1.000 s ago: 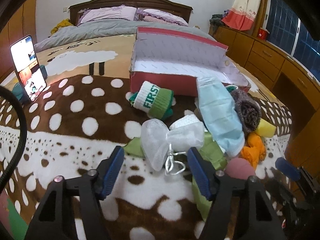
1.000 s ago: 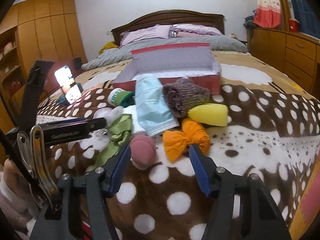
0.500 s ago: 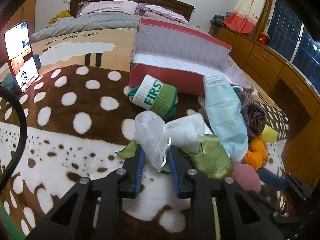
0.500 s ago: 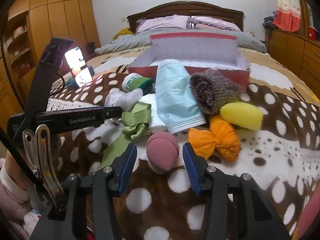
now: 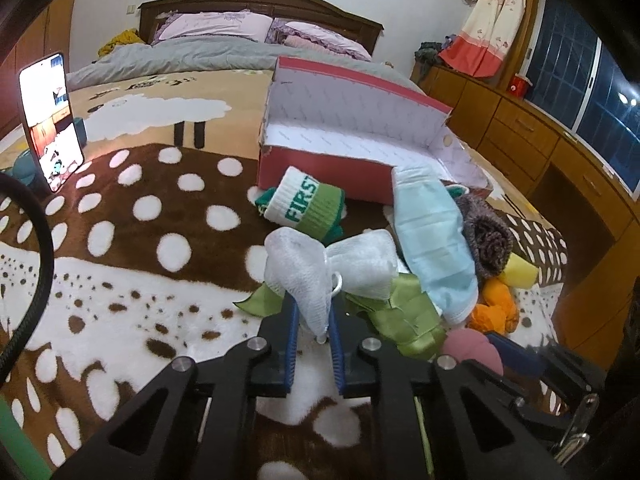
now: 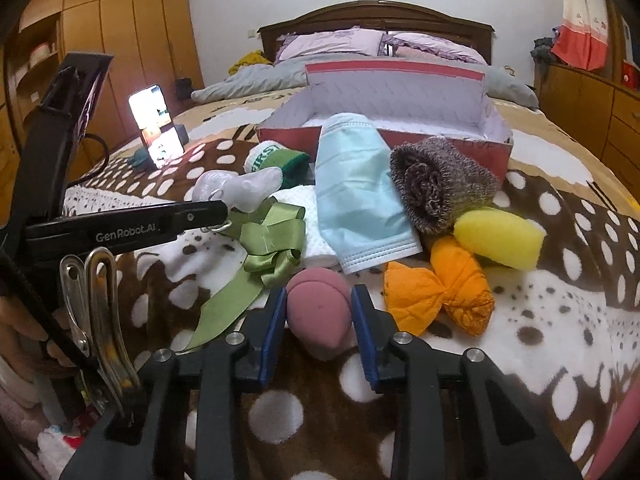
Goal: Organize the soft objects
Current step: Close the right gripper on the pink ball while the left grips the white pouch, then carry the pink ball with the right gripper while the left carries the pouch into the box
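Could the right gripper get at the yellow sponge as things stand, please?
Probably not directly: the right gripper is closed around the pink sponge, and the orange cloth lies before the yellow sponge.

A: Where does the left wrist view sit?

B: Just behind the left gripper point(image 5: 313, 322), low over the spotted blanket point(image 5: 132, 216), facing up the bed toward the headboard point(image 5: 256, 4). The white mesh pouch point(image 5: 308, 276) is right at its tips, very close; the red box point(image 5: 320, 160) lies farther ahead.

A: And the right wrist view?

B: Behind the right gripper point(image 6: 319, 312), equally low, facing the same headboard point(image 6: 376, 12), with the pink sponge point(image 6: 320, 310) between its fingers. It stands to the right of the left tongs, whose side shows at its left edge.

A: What do they share?

B: The pile ahead of both tongs: blue mask point(image 5: 432, 236) point(image 6: 360, 196), green ribbon point(image 5: 404, 312) point(image 6: 268, 240), the box point(image 6: 400, 96) and the lit phone point(image 5: 50, 120) point(image 6: 156, 124).
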Demonstrator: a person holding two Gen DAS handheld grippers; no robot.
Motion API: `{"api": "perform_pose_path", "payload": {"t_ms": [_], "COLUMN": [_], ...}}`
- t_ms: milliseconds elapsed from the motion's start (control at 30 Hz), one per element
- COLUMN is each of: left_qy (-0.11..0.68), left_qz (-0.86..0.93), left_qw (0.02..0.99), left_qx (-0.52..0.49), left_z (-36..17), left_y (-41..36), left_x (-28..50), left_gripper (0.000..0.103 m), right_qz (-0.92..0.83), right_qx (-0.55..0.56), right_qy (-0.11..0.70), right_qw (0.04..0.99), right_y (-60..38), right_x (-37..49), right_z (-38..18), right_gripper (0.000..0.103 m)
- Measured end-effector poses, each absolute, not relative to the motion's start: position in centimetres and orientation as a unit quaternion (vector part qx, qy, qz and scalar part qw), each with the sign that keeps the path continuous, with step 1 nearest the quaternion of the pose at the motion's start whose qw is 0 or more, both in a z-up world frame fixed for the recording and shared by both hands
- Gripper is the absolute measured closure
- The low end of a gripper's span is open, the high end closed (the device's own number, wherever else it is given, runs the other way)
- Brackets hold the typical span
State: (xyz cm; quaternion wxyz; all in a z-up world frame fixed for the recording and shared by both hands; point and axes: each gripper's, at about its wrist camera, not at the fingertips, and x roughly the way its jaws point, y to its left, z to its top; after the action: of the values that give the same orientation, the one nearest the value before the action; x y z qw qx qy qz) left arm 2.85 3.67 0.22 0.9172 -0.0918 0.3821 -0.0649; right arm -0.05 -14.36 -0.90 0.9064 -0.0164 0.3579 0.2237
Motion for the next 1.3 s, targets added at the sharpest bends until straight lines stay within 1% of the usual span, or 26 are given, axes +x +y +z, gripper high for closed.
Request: {"api": "perform_pose_path", "payload": {"t_ms": [300, 967, 1300], "left_qy": [0.366, 0.327, 0.32], "left_qz": [-0.067, -0.079, -0.088], "left_qw": [0.923, 0.938, 0.941], "left_qx": [-0.096, -0.08, -0.066], "left_z": [1.7, 5.1, 6.8], "left_y": [3.5, 2.3, 1.4], "left_x": [1.0, -1.4, -0.2], "left_gripper": [0.089, 0.089, 0.089], "right_qz": [0.238, 0.254, 0.251], "right_qx": [-0.01, 0.004, 0.02], "right_qy": [0.324, 0.282, 0.282], "right_qw": [0.915, 0.925, 0.926], "right_y": [-14.9, -15.9, -17.3], "right_x": [-2.3, -4.9, -3.3], "right_z": [1.0, 4.5, 5.9], "right_gripper": [0.07, 0.07, 0.07]}}
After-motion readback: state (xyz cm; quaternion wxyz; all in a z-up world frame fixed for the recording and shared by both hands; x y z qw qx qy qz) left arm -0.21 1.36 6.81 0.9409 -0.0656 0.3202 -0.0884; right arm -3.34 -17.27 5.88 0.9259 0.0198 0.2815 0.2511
